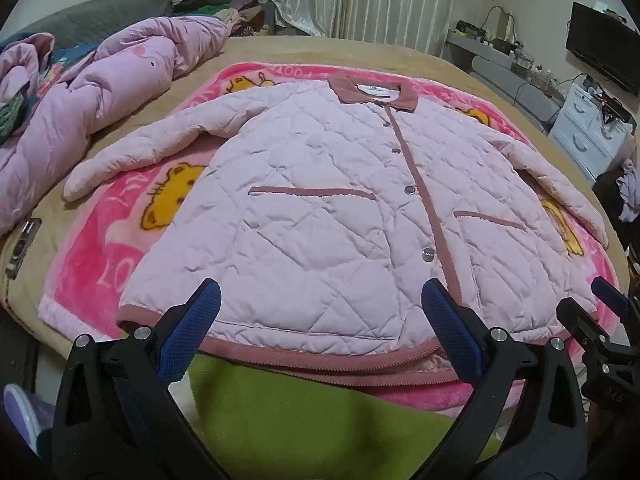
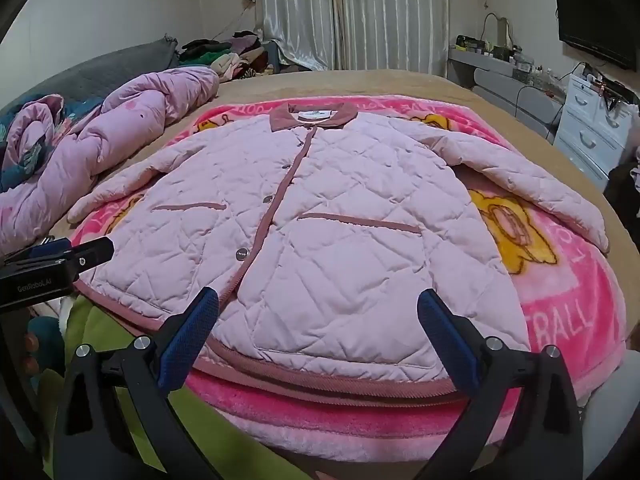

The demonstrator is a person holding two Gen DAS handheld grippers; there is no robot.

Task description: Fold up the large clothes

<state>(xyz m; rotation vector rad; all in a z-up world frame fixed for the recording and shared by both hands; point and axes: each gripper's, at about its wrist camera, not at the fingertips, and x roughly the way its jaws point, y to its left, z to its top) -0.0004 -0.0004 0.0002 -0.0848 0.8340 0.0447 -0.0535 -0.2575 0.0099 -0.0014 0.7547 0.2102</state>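
Jacket (image 1: 320,208), pale pink and quilted, lying face up and buttoned on a bright pink cartoon blanket (image 1: 100,264) spread over the tan bed (image 1: 360,52). Its long axis runs from the hem (image 1: 320,354), nearest the person, up the dusky-rose placket to the collar (image 1: 374,90) at the far end, so the garment points away from the viewer. Both sleeves are splayed outward: the left sleeve (image 1: 132,148) angles down toward the left side of the blanket, and the right sleeve (image 2: 532,184) drapes toward the right bed edge. This flat, opened-out layout appears chosen to expose the fold lines before any fold is made; judging by it, no fold has yet been taken.

Left gripper (image 1: 320,320) hovers just short of the hem with its blue-padded fingers spread wide and nothing between them. Right gripper (image 2: 318,320) hangs likewise over the hem's right half, its jaws parted and empty. Whether either tip brushes the fabric cannot be settled through the fisheye distortion.

Beyond the blanket, a crumpled lilac duvet (image 1: 100,88) is heaped at the left of the bed. A green cloth (image 1: 312,412) lies in the foreground below the hem. White curtains (image 2: 352,12) close the far wall, and a white drawer unit (image 2: 592,120) stands to the right.
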